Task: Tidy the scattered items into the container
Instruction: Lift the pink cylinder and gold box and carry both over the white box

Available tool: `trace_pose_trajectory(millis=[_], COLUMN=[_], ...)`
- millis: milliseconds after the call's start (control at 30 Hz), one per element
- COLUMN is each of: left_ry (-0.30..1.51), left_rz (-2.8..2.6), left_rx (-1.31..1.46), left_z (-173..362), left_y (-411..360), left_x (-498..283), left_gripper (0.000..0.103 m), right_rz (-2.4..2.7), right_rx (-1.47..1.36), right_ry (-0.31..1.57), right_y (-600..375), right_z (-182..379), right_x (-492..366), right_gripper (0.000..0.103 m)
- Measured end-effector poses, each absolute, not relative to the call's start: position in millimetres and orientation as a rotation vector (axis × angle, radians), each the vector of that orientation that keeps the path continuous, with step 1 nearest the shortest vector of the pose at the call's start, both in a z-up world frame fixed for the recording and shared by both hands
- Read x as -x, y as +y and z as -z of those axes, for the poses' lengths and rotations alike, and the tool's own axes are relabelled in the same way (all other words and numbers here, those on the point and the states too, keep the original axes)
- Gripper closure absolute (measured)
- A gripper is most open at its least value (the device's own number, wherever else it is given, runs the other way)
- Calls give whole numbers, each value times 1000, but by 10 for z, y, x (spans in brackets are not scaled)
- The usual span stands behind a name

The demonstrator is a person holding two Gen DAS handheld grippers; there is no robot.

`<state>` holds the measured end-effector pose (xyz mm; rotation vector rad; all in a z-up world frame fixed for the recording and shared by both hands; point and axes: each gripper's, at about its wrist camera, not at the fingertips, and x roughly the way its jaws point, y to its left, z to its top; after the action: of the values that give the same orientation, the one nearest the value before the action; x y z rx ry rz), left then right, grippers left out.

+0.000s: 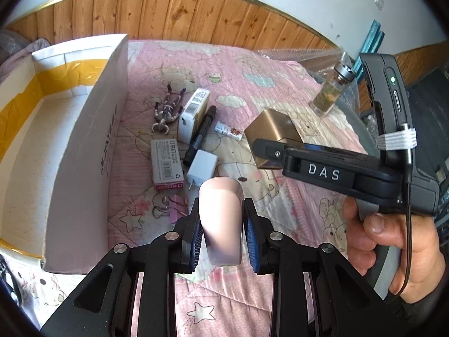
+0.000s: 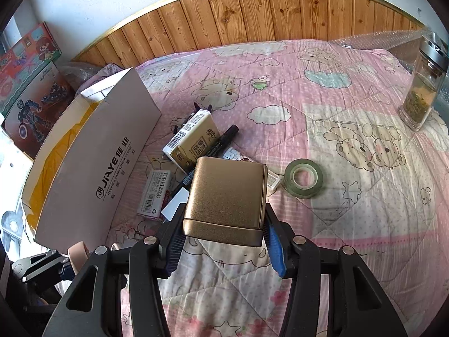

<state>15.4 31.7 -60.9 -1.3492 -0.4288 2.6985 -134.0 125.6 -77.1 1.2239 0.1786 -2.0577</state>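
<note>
We see the left gripper (image 1: 221, 233) clamped on a pale pink, rounded, smooth-sided object (image 1: 221, 219), blurred at this close range so that we cannot name it; it hangs above the pink cartoon-print quilt (image 2: 350, 196). The right gripper (image 2: 223, 238) grips a brushed gold rectangular metal tin (image 2: 224, 196) by its sides, likewise clear of the quilt. To the left stands the open white cardboard box (image 2: 92, 174) with yellow tape inside, its wall printed "JiAYE" and "HAVING A FAMILY AND A CAREER". Beside it lie a white-and-gold carton with a barcode (image 2: 190, 140), a black marker pen (image 1: 200, 134), a pink-and-grey staple box (image 1: 167, 164), a white plug adapter (image 1: 202, 167), a small grey figurine (image 1: 167, 111) and a roll of clear tape (image 2: 304, 178). "DAS" is legible on the right gripper's body. A glass jar (image 2: 422, 90) is partly cut off at the edge of the frame.
</note>
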Motion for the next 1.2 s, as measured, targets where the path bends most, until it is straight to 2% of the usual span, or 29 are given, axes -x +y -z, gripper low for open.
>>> trace_pose_trajectory(millis=[600, 1200], left_ry=[-549, -643], left_rz=[-2844, -2934], left_rx=[1190, 1140], left_z=[91, -114], left_y=[-62, -408], left_x=[-67, -122], left_gripper=[75, 75], right_rz=[2014, 1977], right_rx=[-1121, -1037], right_ry=[149, 126], right_y=[1007, 779], right_z=[408, 107], right_x=[1071, 838], right_gripper=[51, 51])
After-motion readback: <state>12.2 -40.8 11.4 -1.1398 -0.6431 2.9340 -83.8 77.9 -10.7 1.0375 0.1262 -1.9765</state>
